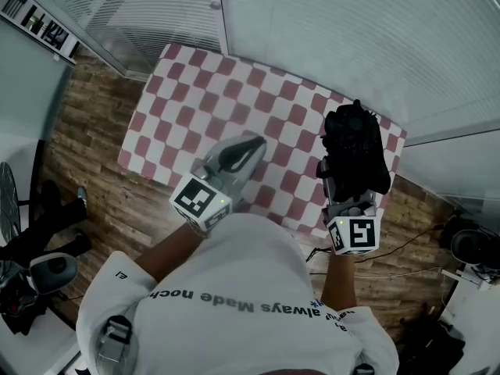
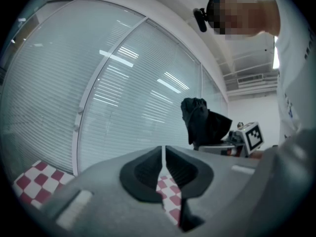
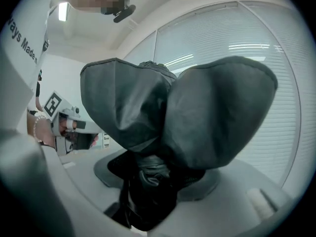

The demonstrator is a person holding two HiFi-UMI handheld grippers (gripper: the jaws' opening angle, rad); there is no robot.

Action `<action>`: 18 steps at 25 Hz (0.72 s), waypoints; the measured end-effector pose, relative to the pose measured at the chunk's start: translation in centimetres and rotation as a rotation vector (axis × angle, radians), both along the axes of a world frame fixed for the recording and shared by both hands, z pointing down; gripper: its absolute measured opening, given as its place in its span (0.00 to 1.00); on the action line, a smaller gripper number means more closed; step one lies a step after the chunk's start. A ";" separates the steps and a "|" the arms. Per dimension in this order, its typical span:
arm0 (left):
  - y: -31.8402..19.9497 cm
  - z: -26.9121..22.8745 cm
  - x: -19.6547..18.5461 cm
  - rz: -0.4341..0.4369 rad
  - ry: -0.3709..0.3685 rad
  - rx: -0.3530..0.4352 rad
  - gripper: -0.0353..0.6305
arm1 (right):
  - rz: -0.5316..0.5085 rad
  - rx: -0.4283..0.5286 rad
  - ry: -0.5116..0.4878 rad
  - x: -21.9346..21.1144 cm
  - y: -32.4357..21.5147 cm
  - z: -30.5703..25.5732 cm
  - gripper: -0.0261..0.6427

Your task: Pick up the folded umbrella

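Folded umbrella (image 3: 168, 127) fills my right gripper view. The right gripper (image 3: 150, 181) pinches its lower end, and loose canopy folds bulge above the jaws. It is held up off the checkered table (image 1: 195, 92). The left gripper (image 2: 163, 174) is pressed together and empty. Risk, as I judge it: the jaws may bear on slack fabric rather than the shaft, so a quick tilt could let the umbrella slide out or unfurl.

Right gripper (image 3: 157, 174) jaws behind umbrella (image 3: 197, 112)

White T-shirt (image 1: 250, 287) with dark lettering, grey left claw (image 1: 251, 148), grey right claw (image 1: 353, 187), black-and-white marker cube (image 1: 199, 201) on each
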State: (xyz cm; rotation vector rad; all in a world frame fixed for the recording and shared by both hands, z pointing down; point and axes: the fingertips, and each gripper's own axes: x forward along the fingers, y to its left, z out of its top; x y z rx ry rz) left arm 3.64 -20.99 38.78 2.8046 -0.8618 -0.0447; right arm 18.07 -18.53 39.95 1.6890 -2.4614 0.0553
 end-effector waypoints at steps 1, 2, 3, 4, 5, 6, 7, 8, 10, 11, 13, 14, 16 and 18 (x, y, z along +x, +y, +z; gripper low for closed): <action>0.0 0.0 0.1 0.002 0.000 0.001 0.09 | 0.005 0.018 -0.020 0.1 0.5 -0.7 0.40; 0.0 0.0 0.1 0.004 0.000 0.002 0.09 | 0.010 0.035 -0.040 0.2 1.0 -1.5 0.40; 0.0 -0.1 0.2 0.005 0.001 0.002 0.09 | 0.016 0.051 -0.057 0.3 1.4 -2.3 0.40; 0.0 -0.1 0.2 0.004 0.003 0.002 0.09 | 0.023 0.066 -0.068 0.5 1.8 -3.1 0.40; 0.0 -0.2 0.2 0.003 0.004 0.002 0.09 | 0.032 0.079 -0.075 0.6 2.2 -3.8 0.40; 0.0 -0.3 0.2 0.003 0.006 0.002 0.09 | 0.041 0.091 -0.079 0.8 2.6 -4.5 0.40; 0.0 -0.4 0.3 0.004 0.008 0.003 0.09 | 0.049 0.102 -0.082 1.0 3.0 -5.1 0.40; 0.0 -0.5 0.3 0.005 0.010 0.005 0.09 | 0.055 0.110 -0.086 1.1 3.3 -5.6 0.41; -0.1 -0.7 0.3 0.007 0.012 0.012 0.09 | 0.060 0.118 -0.089 1.2 3.7 -6.2 0.41; -0.2 -0.8 0.3 0.008 0.012 0.014 0.09 | 0.061 0.119 -0.086 1.2 3.9 -6.3 0.41; -0.2 -1.0 0.4 0.008 0.019 0.012 0.09 | 0.064 0.117 -0.076 1.3 4.1 -6.4 0.41; -0.2 -1.0 0.4 0.009 0.021 0.012 0.09 | 0.067 0.116 -0.074 1.4 4.2 -6.4 0.41; -0.3 -1.2 0.6 0.013 0.017 0.014 0.09 | 0.074 0.113 -0.075 1.5 4.2 -6.4 0.41; -0.5 -1.2 0.7 0.016 0.014 0.017 0.09 | 0.081 0.111 -0.079 1.6 4.1 -6.3 0.41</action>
